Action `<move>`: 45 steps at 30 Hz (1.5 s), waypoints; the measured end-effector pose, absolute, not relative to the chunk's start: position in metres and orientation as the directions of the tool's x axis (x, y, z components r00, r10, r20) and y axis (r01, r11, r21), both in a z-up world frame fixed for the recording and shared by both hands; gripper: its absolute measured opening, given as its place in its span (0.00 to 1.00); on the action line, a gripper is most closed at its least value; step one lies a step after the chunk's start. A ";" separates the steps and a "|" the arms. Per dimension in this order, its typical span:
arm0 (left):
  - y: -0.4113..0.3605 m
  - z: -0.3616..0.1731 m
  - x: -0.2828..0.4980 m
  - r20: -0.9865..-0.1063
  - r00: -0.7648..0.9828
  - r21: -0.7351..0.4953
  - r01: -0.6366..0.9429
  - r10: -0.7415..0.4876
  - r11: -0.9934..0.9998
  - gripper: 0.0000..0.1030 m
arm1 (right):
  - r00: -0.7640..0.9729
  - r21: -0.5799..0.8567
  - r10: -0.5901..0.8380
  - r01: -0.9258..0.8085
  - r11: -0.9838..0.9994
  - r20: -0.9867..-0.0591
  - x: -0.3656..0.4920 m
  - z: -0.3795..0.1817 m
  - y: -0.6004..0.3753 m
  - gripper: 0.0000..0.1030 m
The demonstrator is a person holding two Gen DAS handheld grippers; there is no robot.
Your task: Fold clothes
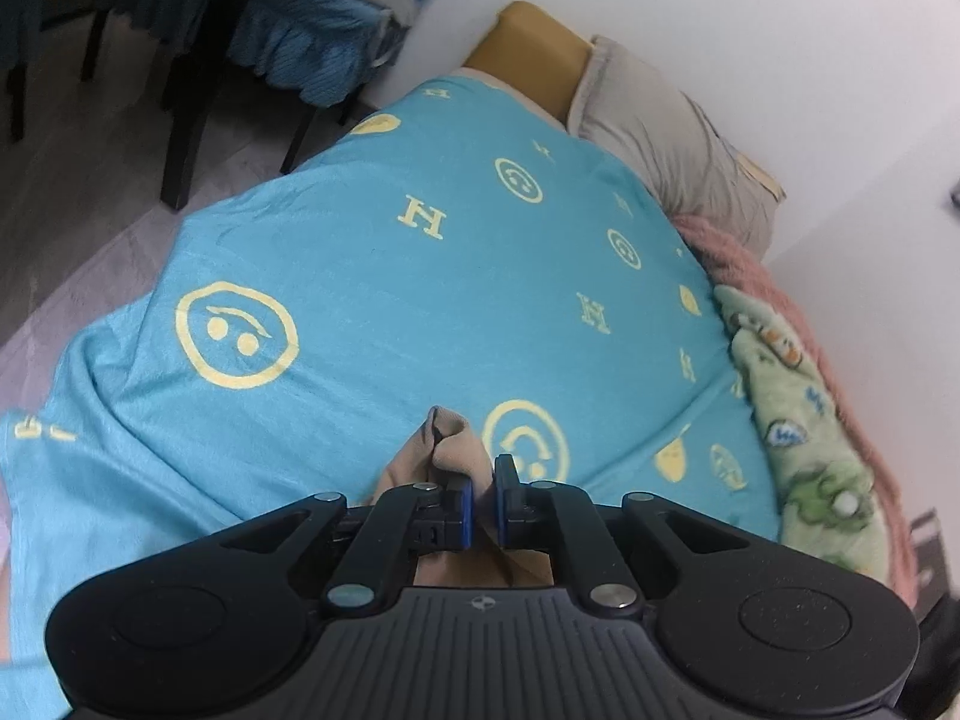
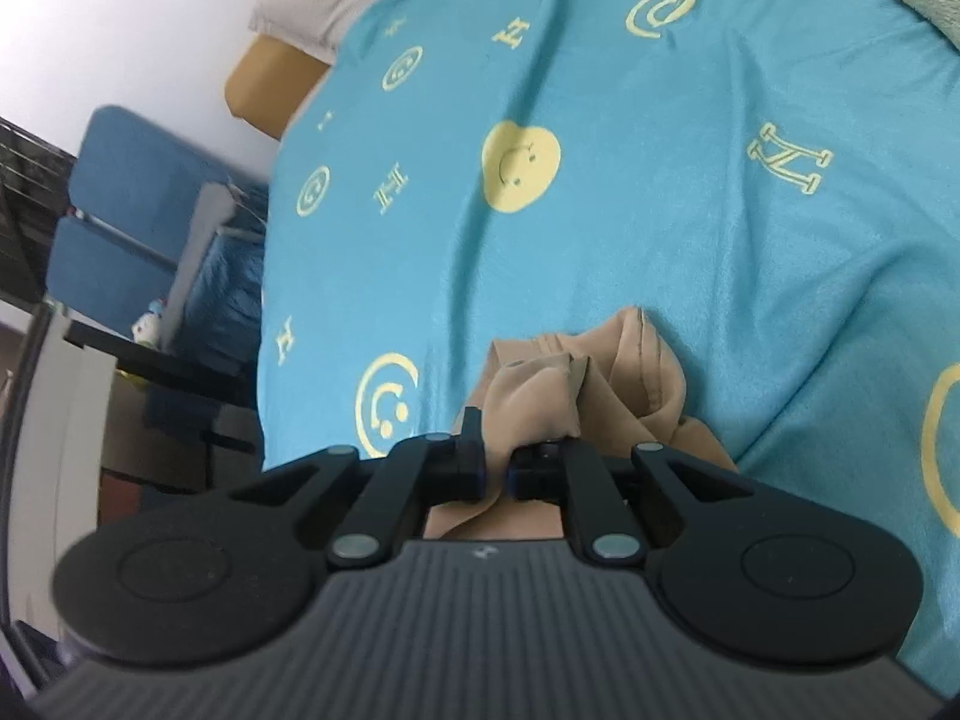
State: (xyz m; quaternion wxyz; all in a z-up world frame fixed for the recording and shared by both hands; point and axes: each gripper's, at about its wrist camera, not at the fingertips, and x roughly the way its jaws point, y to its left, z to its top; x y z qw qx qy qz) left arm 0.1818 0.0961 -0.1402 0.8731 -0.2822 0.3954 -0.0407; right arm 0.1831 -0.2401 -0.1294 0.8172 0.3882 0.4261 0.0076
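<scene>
A tan garment (image 1: 447,450) is bunched between the fingers of my left gripper (image 1: 483,495), which is shut on it above a blue bedsheet (image 1: 384,276) printed with yellow smileys. In the right wrist view the same tan garment (image 2: 576,390) is bunched up, and my right gripper (image 2: 495,471) is shut on a fold of it. Most of the garment hangs below the grippers, hidden by their bodies.
A grey pillow (image 1: 666,138) and a tan headboard block (image 1: 528,54) lie at the far end by the white wall. A green and pink blanket (image 1: 804,408) runs along the bed's right side. Dark chairs with blue covers (image 1: 288,30) stand on the floor at left.
</scene>
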 end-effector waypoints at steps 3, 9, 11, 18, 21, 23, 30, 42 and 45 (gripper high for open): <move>0.098 -0.145 0.178 -0.649 0.698 -0.530 -0.131 -0.301 0.838 0.10 | 0.630 0.602 0.325 0.289 0.744 -0.705 0.183 -0.125 -0.234 0.13; 0.078 -0.129 0.173 -0.637 0.715 -0.417 -0.005 -0.288 0.909 0.50 | 0.637 0.590 0.344 0.219 0.777 -0.690 0.181 -0.112 -0.224 0.74; 0.066 -0.121 0.165 -0.628 0.734 -0.338 0.045 -0.261 0.940 0.66 | 0.670 0.640 0.398 0.153 0.753 -0.627 0.172 -0.100 -0.222 0.83; 0.045 -0.125 0.150 -0.644 0.729 -0.205 0.130 -0.234 0.970 0.78 | 0.687 0.512 0.371 0.002 0.859 -0.625 0.147 -0.084 -0.201 0.82; 0.043 -0.138 0.152 -0.677 0.706 -0.168 0.127 -0.208 0.978 0.78 | 0.634 0.472 0.356 0.017 0.881 -0.687 0.162 -0.101 -0.191 0.80; 0.044 -0.147 0.157 -0.702 0.688 -0.145 0.114 -0.184 0.983 0.78 | 0.628 0.390 0.292 0.018 0.921 -0.721 0.175 -0.112 -0.180 0.80; 0.046 -0.173 0.170 -0.762 0.631 -0.127 0.074 -0.145 0.989 0.78 | 0.619 0.193 0.167 -0.025 0.981 -0.767 0.196 -0.143 -0.157 0.79; 0.031 -0.144 0.105 -0.727 0.670 -0.100 0.108 -0.146 0.989 0.78 | 0.653 0.277 0.195 0.024 0.960 -0.732 0.138 -0.113 -0.175 0.79; 0.026 -0.136 0.079 -0.723 0.675 -0.090 0.118 -0.146 0.989 0.78 | 0.657 0.310 0.203 0.049 0.949 -0.726 0.108 -0.103 -0.187 0.80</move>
